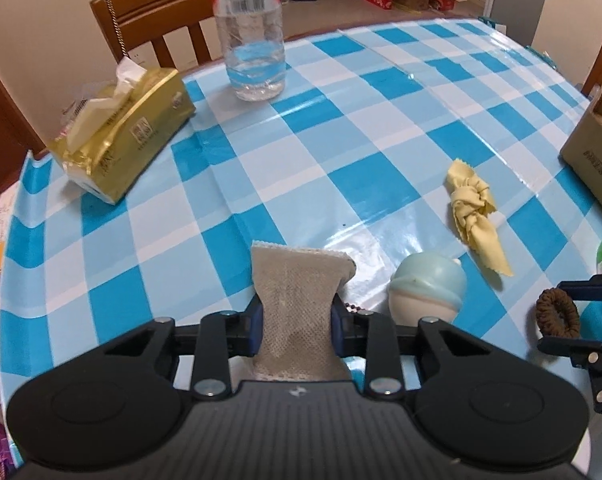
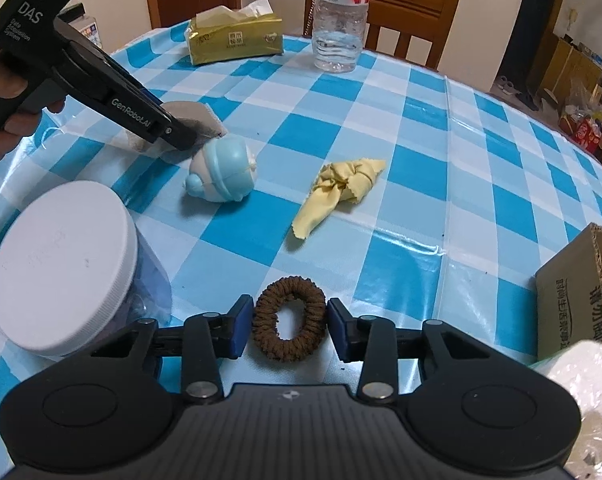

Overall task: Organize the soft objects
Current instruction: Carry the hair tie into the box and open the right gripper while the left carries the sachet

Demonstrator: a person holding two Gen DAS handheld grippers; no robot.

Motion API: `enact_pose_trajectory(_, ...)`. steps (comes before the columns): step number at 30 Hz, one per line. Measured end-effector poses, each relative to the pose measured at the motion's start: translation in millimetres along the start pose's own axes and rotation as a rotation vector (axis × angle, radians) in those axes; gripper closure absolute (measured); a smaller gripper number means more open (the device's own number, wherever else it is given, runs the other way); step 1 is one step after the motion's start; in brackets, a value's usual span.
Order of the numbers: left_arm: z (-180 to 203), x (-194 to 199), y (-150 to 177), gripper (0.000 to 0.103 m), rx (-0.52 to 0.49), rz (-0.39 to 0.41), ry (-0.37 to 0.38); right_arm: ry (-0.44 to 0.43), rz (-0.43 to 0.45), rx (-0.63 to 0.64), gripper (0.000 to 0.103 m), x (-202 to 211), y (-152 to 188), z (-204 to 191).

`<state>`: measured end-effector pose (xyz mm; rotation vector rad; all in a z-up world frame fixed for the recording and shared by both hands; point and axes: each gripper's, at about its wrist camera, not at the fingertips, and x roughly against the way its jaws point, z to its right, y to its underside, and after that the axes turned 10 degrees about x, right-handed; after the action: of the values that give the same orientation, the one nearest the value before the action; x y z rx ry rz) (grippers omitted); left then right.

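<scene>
My left gripper point(image 1: 297, 316) is shut on a grey mesh cloth point(image 1: 297, 276), which is pinched narrow between the blue pads and fans out above them. The right wrist view shows the same gripper point(image 2: 181, 136) low over the table, with a hand on its handle. A brown hair tie point(image 2: 289, 284) lies between the pads of my right gripper point(image 2: 289, 320), and both pads touch its sides. A blue-and-cream soft toy point(image 1: 427, 288) lies just right of the cloth. A knotted yellow cloth point(image 2: 341, 188) rests farther out on the checked tablecloth point(image 2: 421, 140).
A gold tissue pack point(image 1: 121, 140) and a water bottle point(image 1: 255, 48) stand at the far side. A clear jar with a white lid point(image 2: 61, 264) is left of my right gripper. A cardboard box point(image 2: 573, 300) and a paper roll point(image 2: 589, 384) sit on the right. Wooden chairs ring the table.
</scene>
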<state>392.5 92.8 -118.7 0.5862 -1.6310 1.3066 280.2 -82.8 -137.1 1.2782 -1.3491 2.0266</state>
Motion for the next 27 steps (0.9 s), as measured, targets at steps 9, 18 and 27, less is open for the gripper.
enact_pose_trajectory(9, -1, 43, 3, 0.073, 0.018, 0.034, -0.02, -0.012, 0.015, 0.017, 0.058, 21, -6, -2)
enact_pose_trajectory(18, 15, 97, 20, 0.073, 0.015, 0.062, -0.018, -0.027, 0.041, 0.038, 0.058, 56, -7, -7)
enact_pose_trajectory(27, 50, 142, 50, 0.073, -0.049, 0.055, 0.036, -0.033, 0.059, 0.057, 0.058, 105, 7, -17)
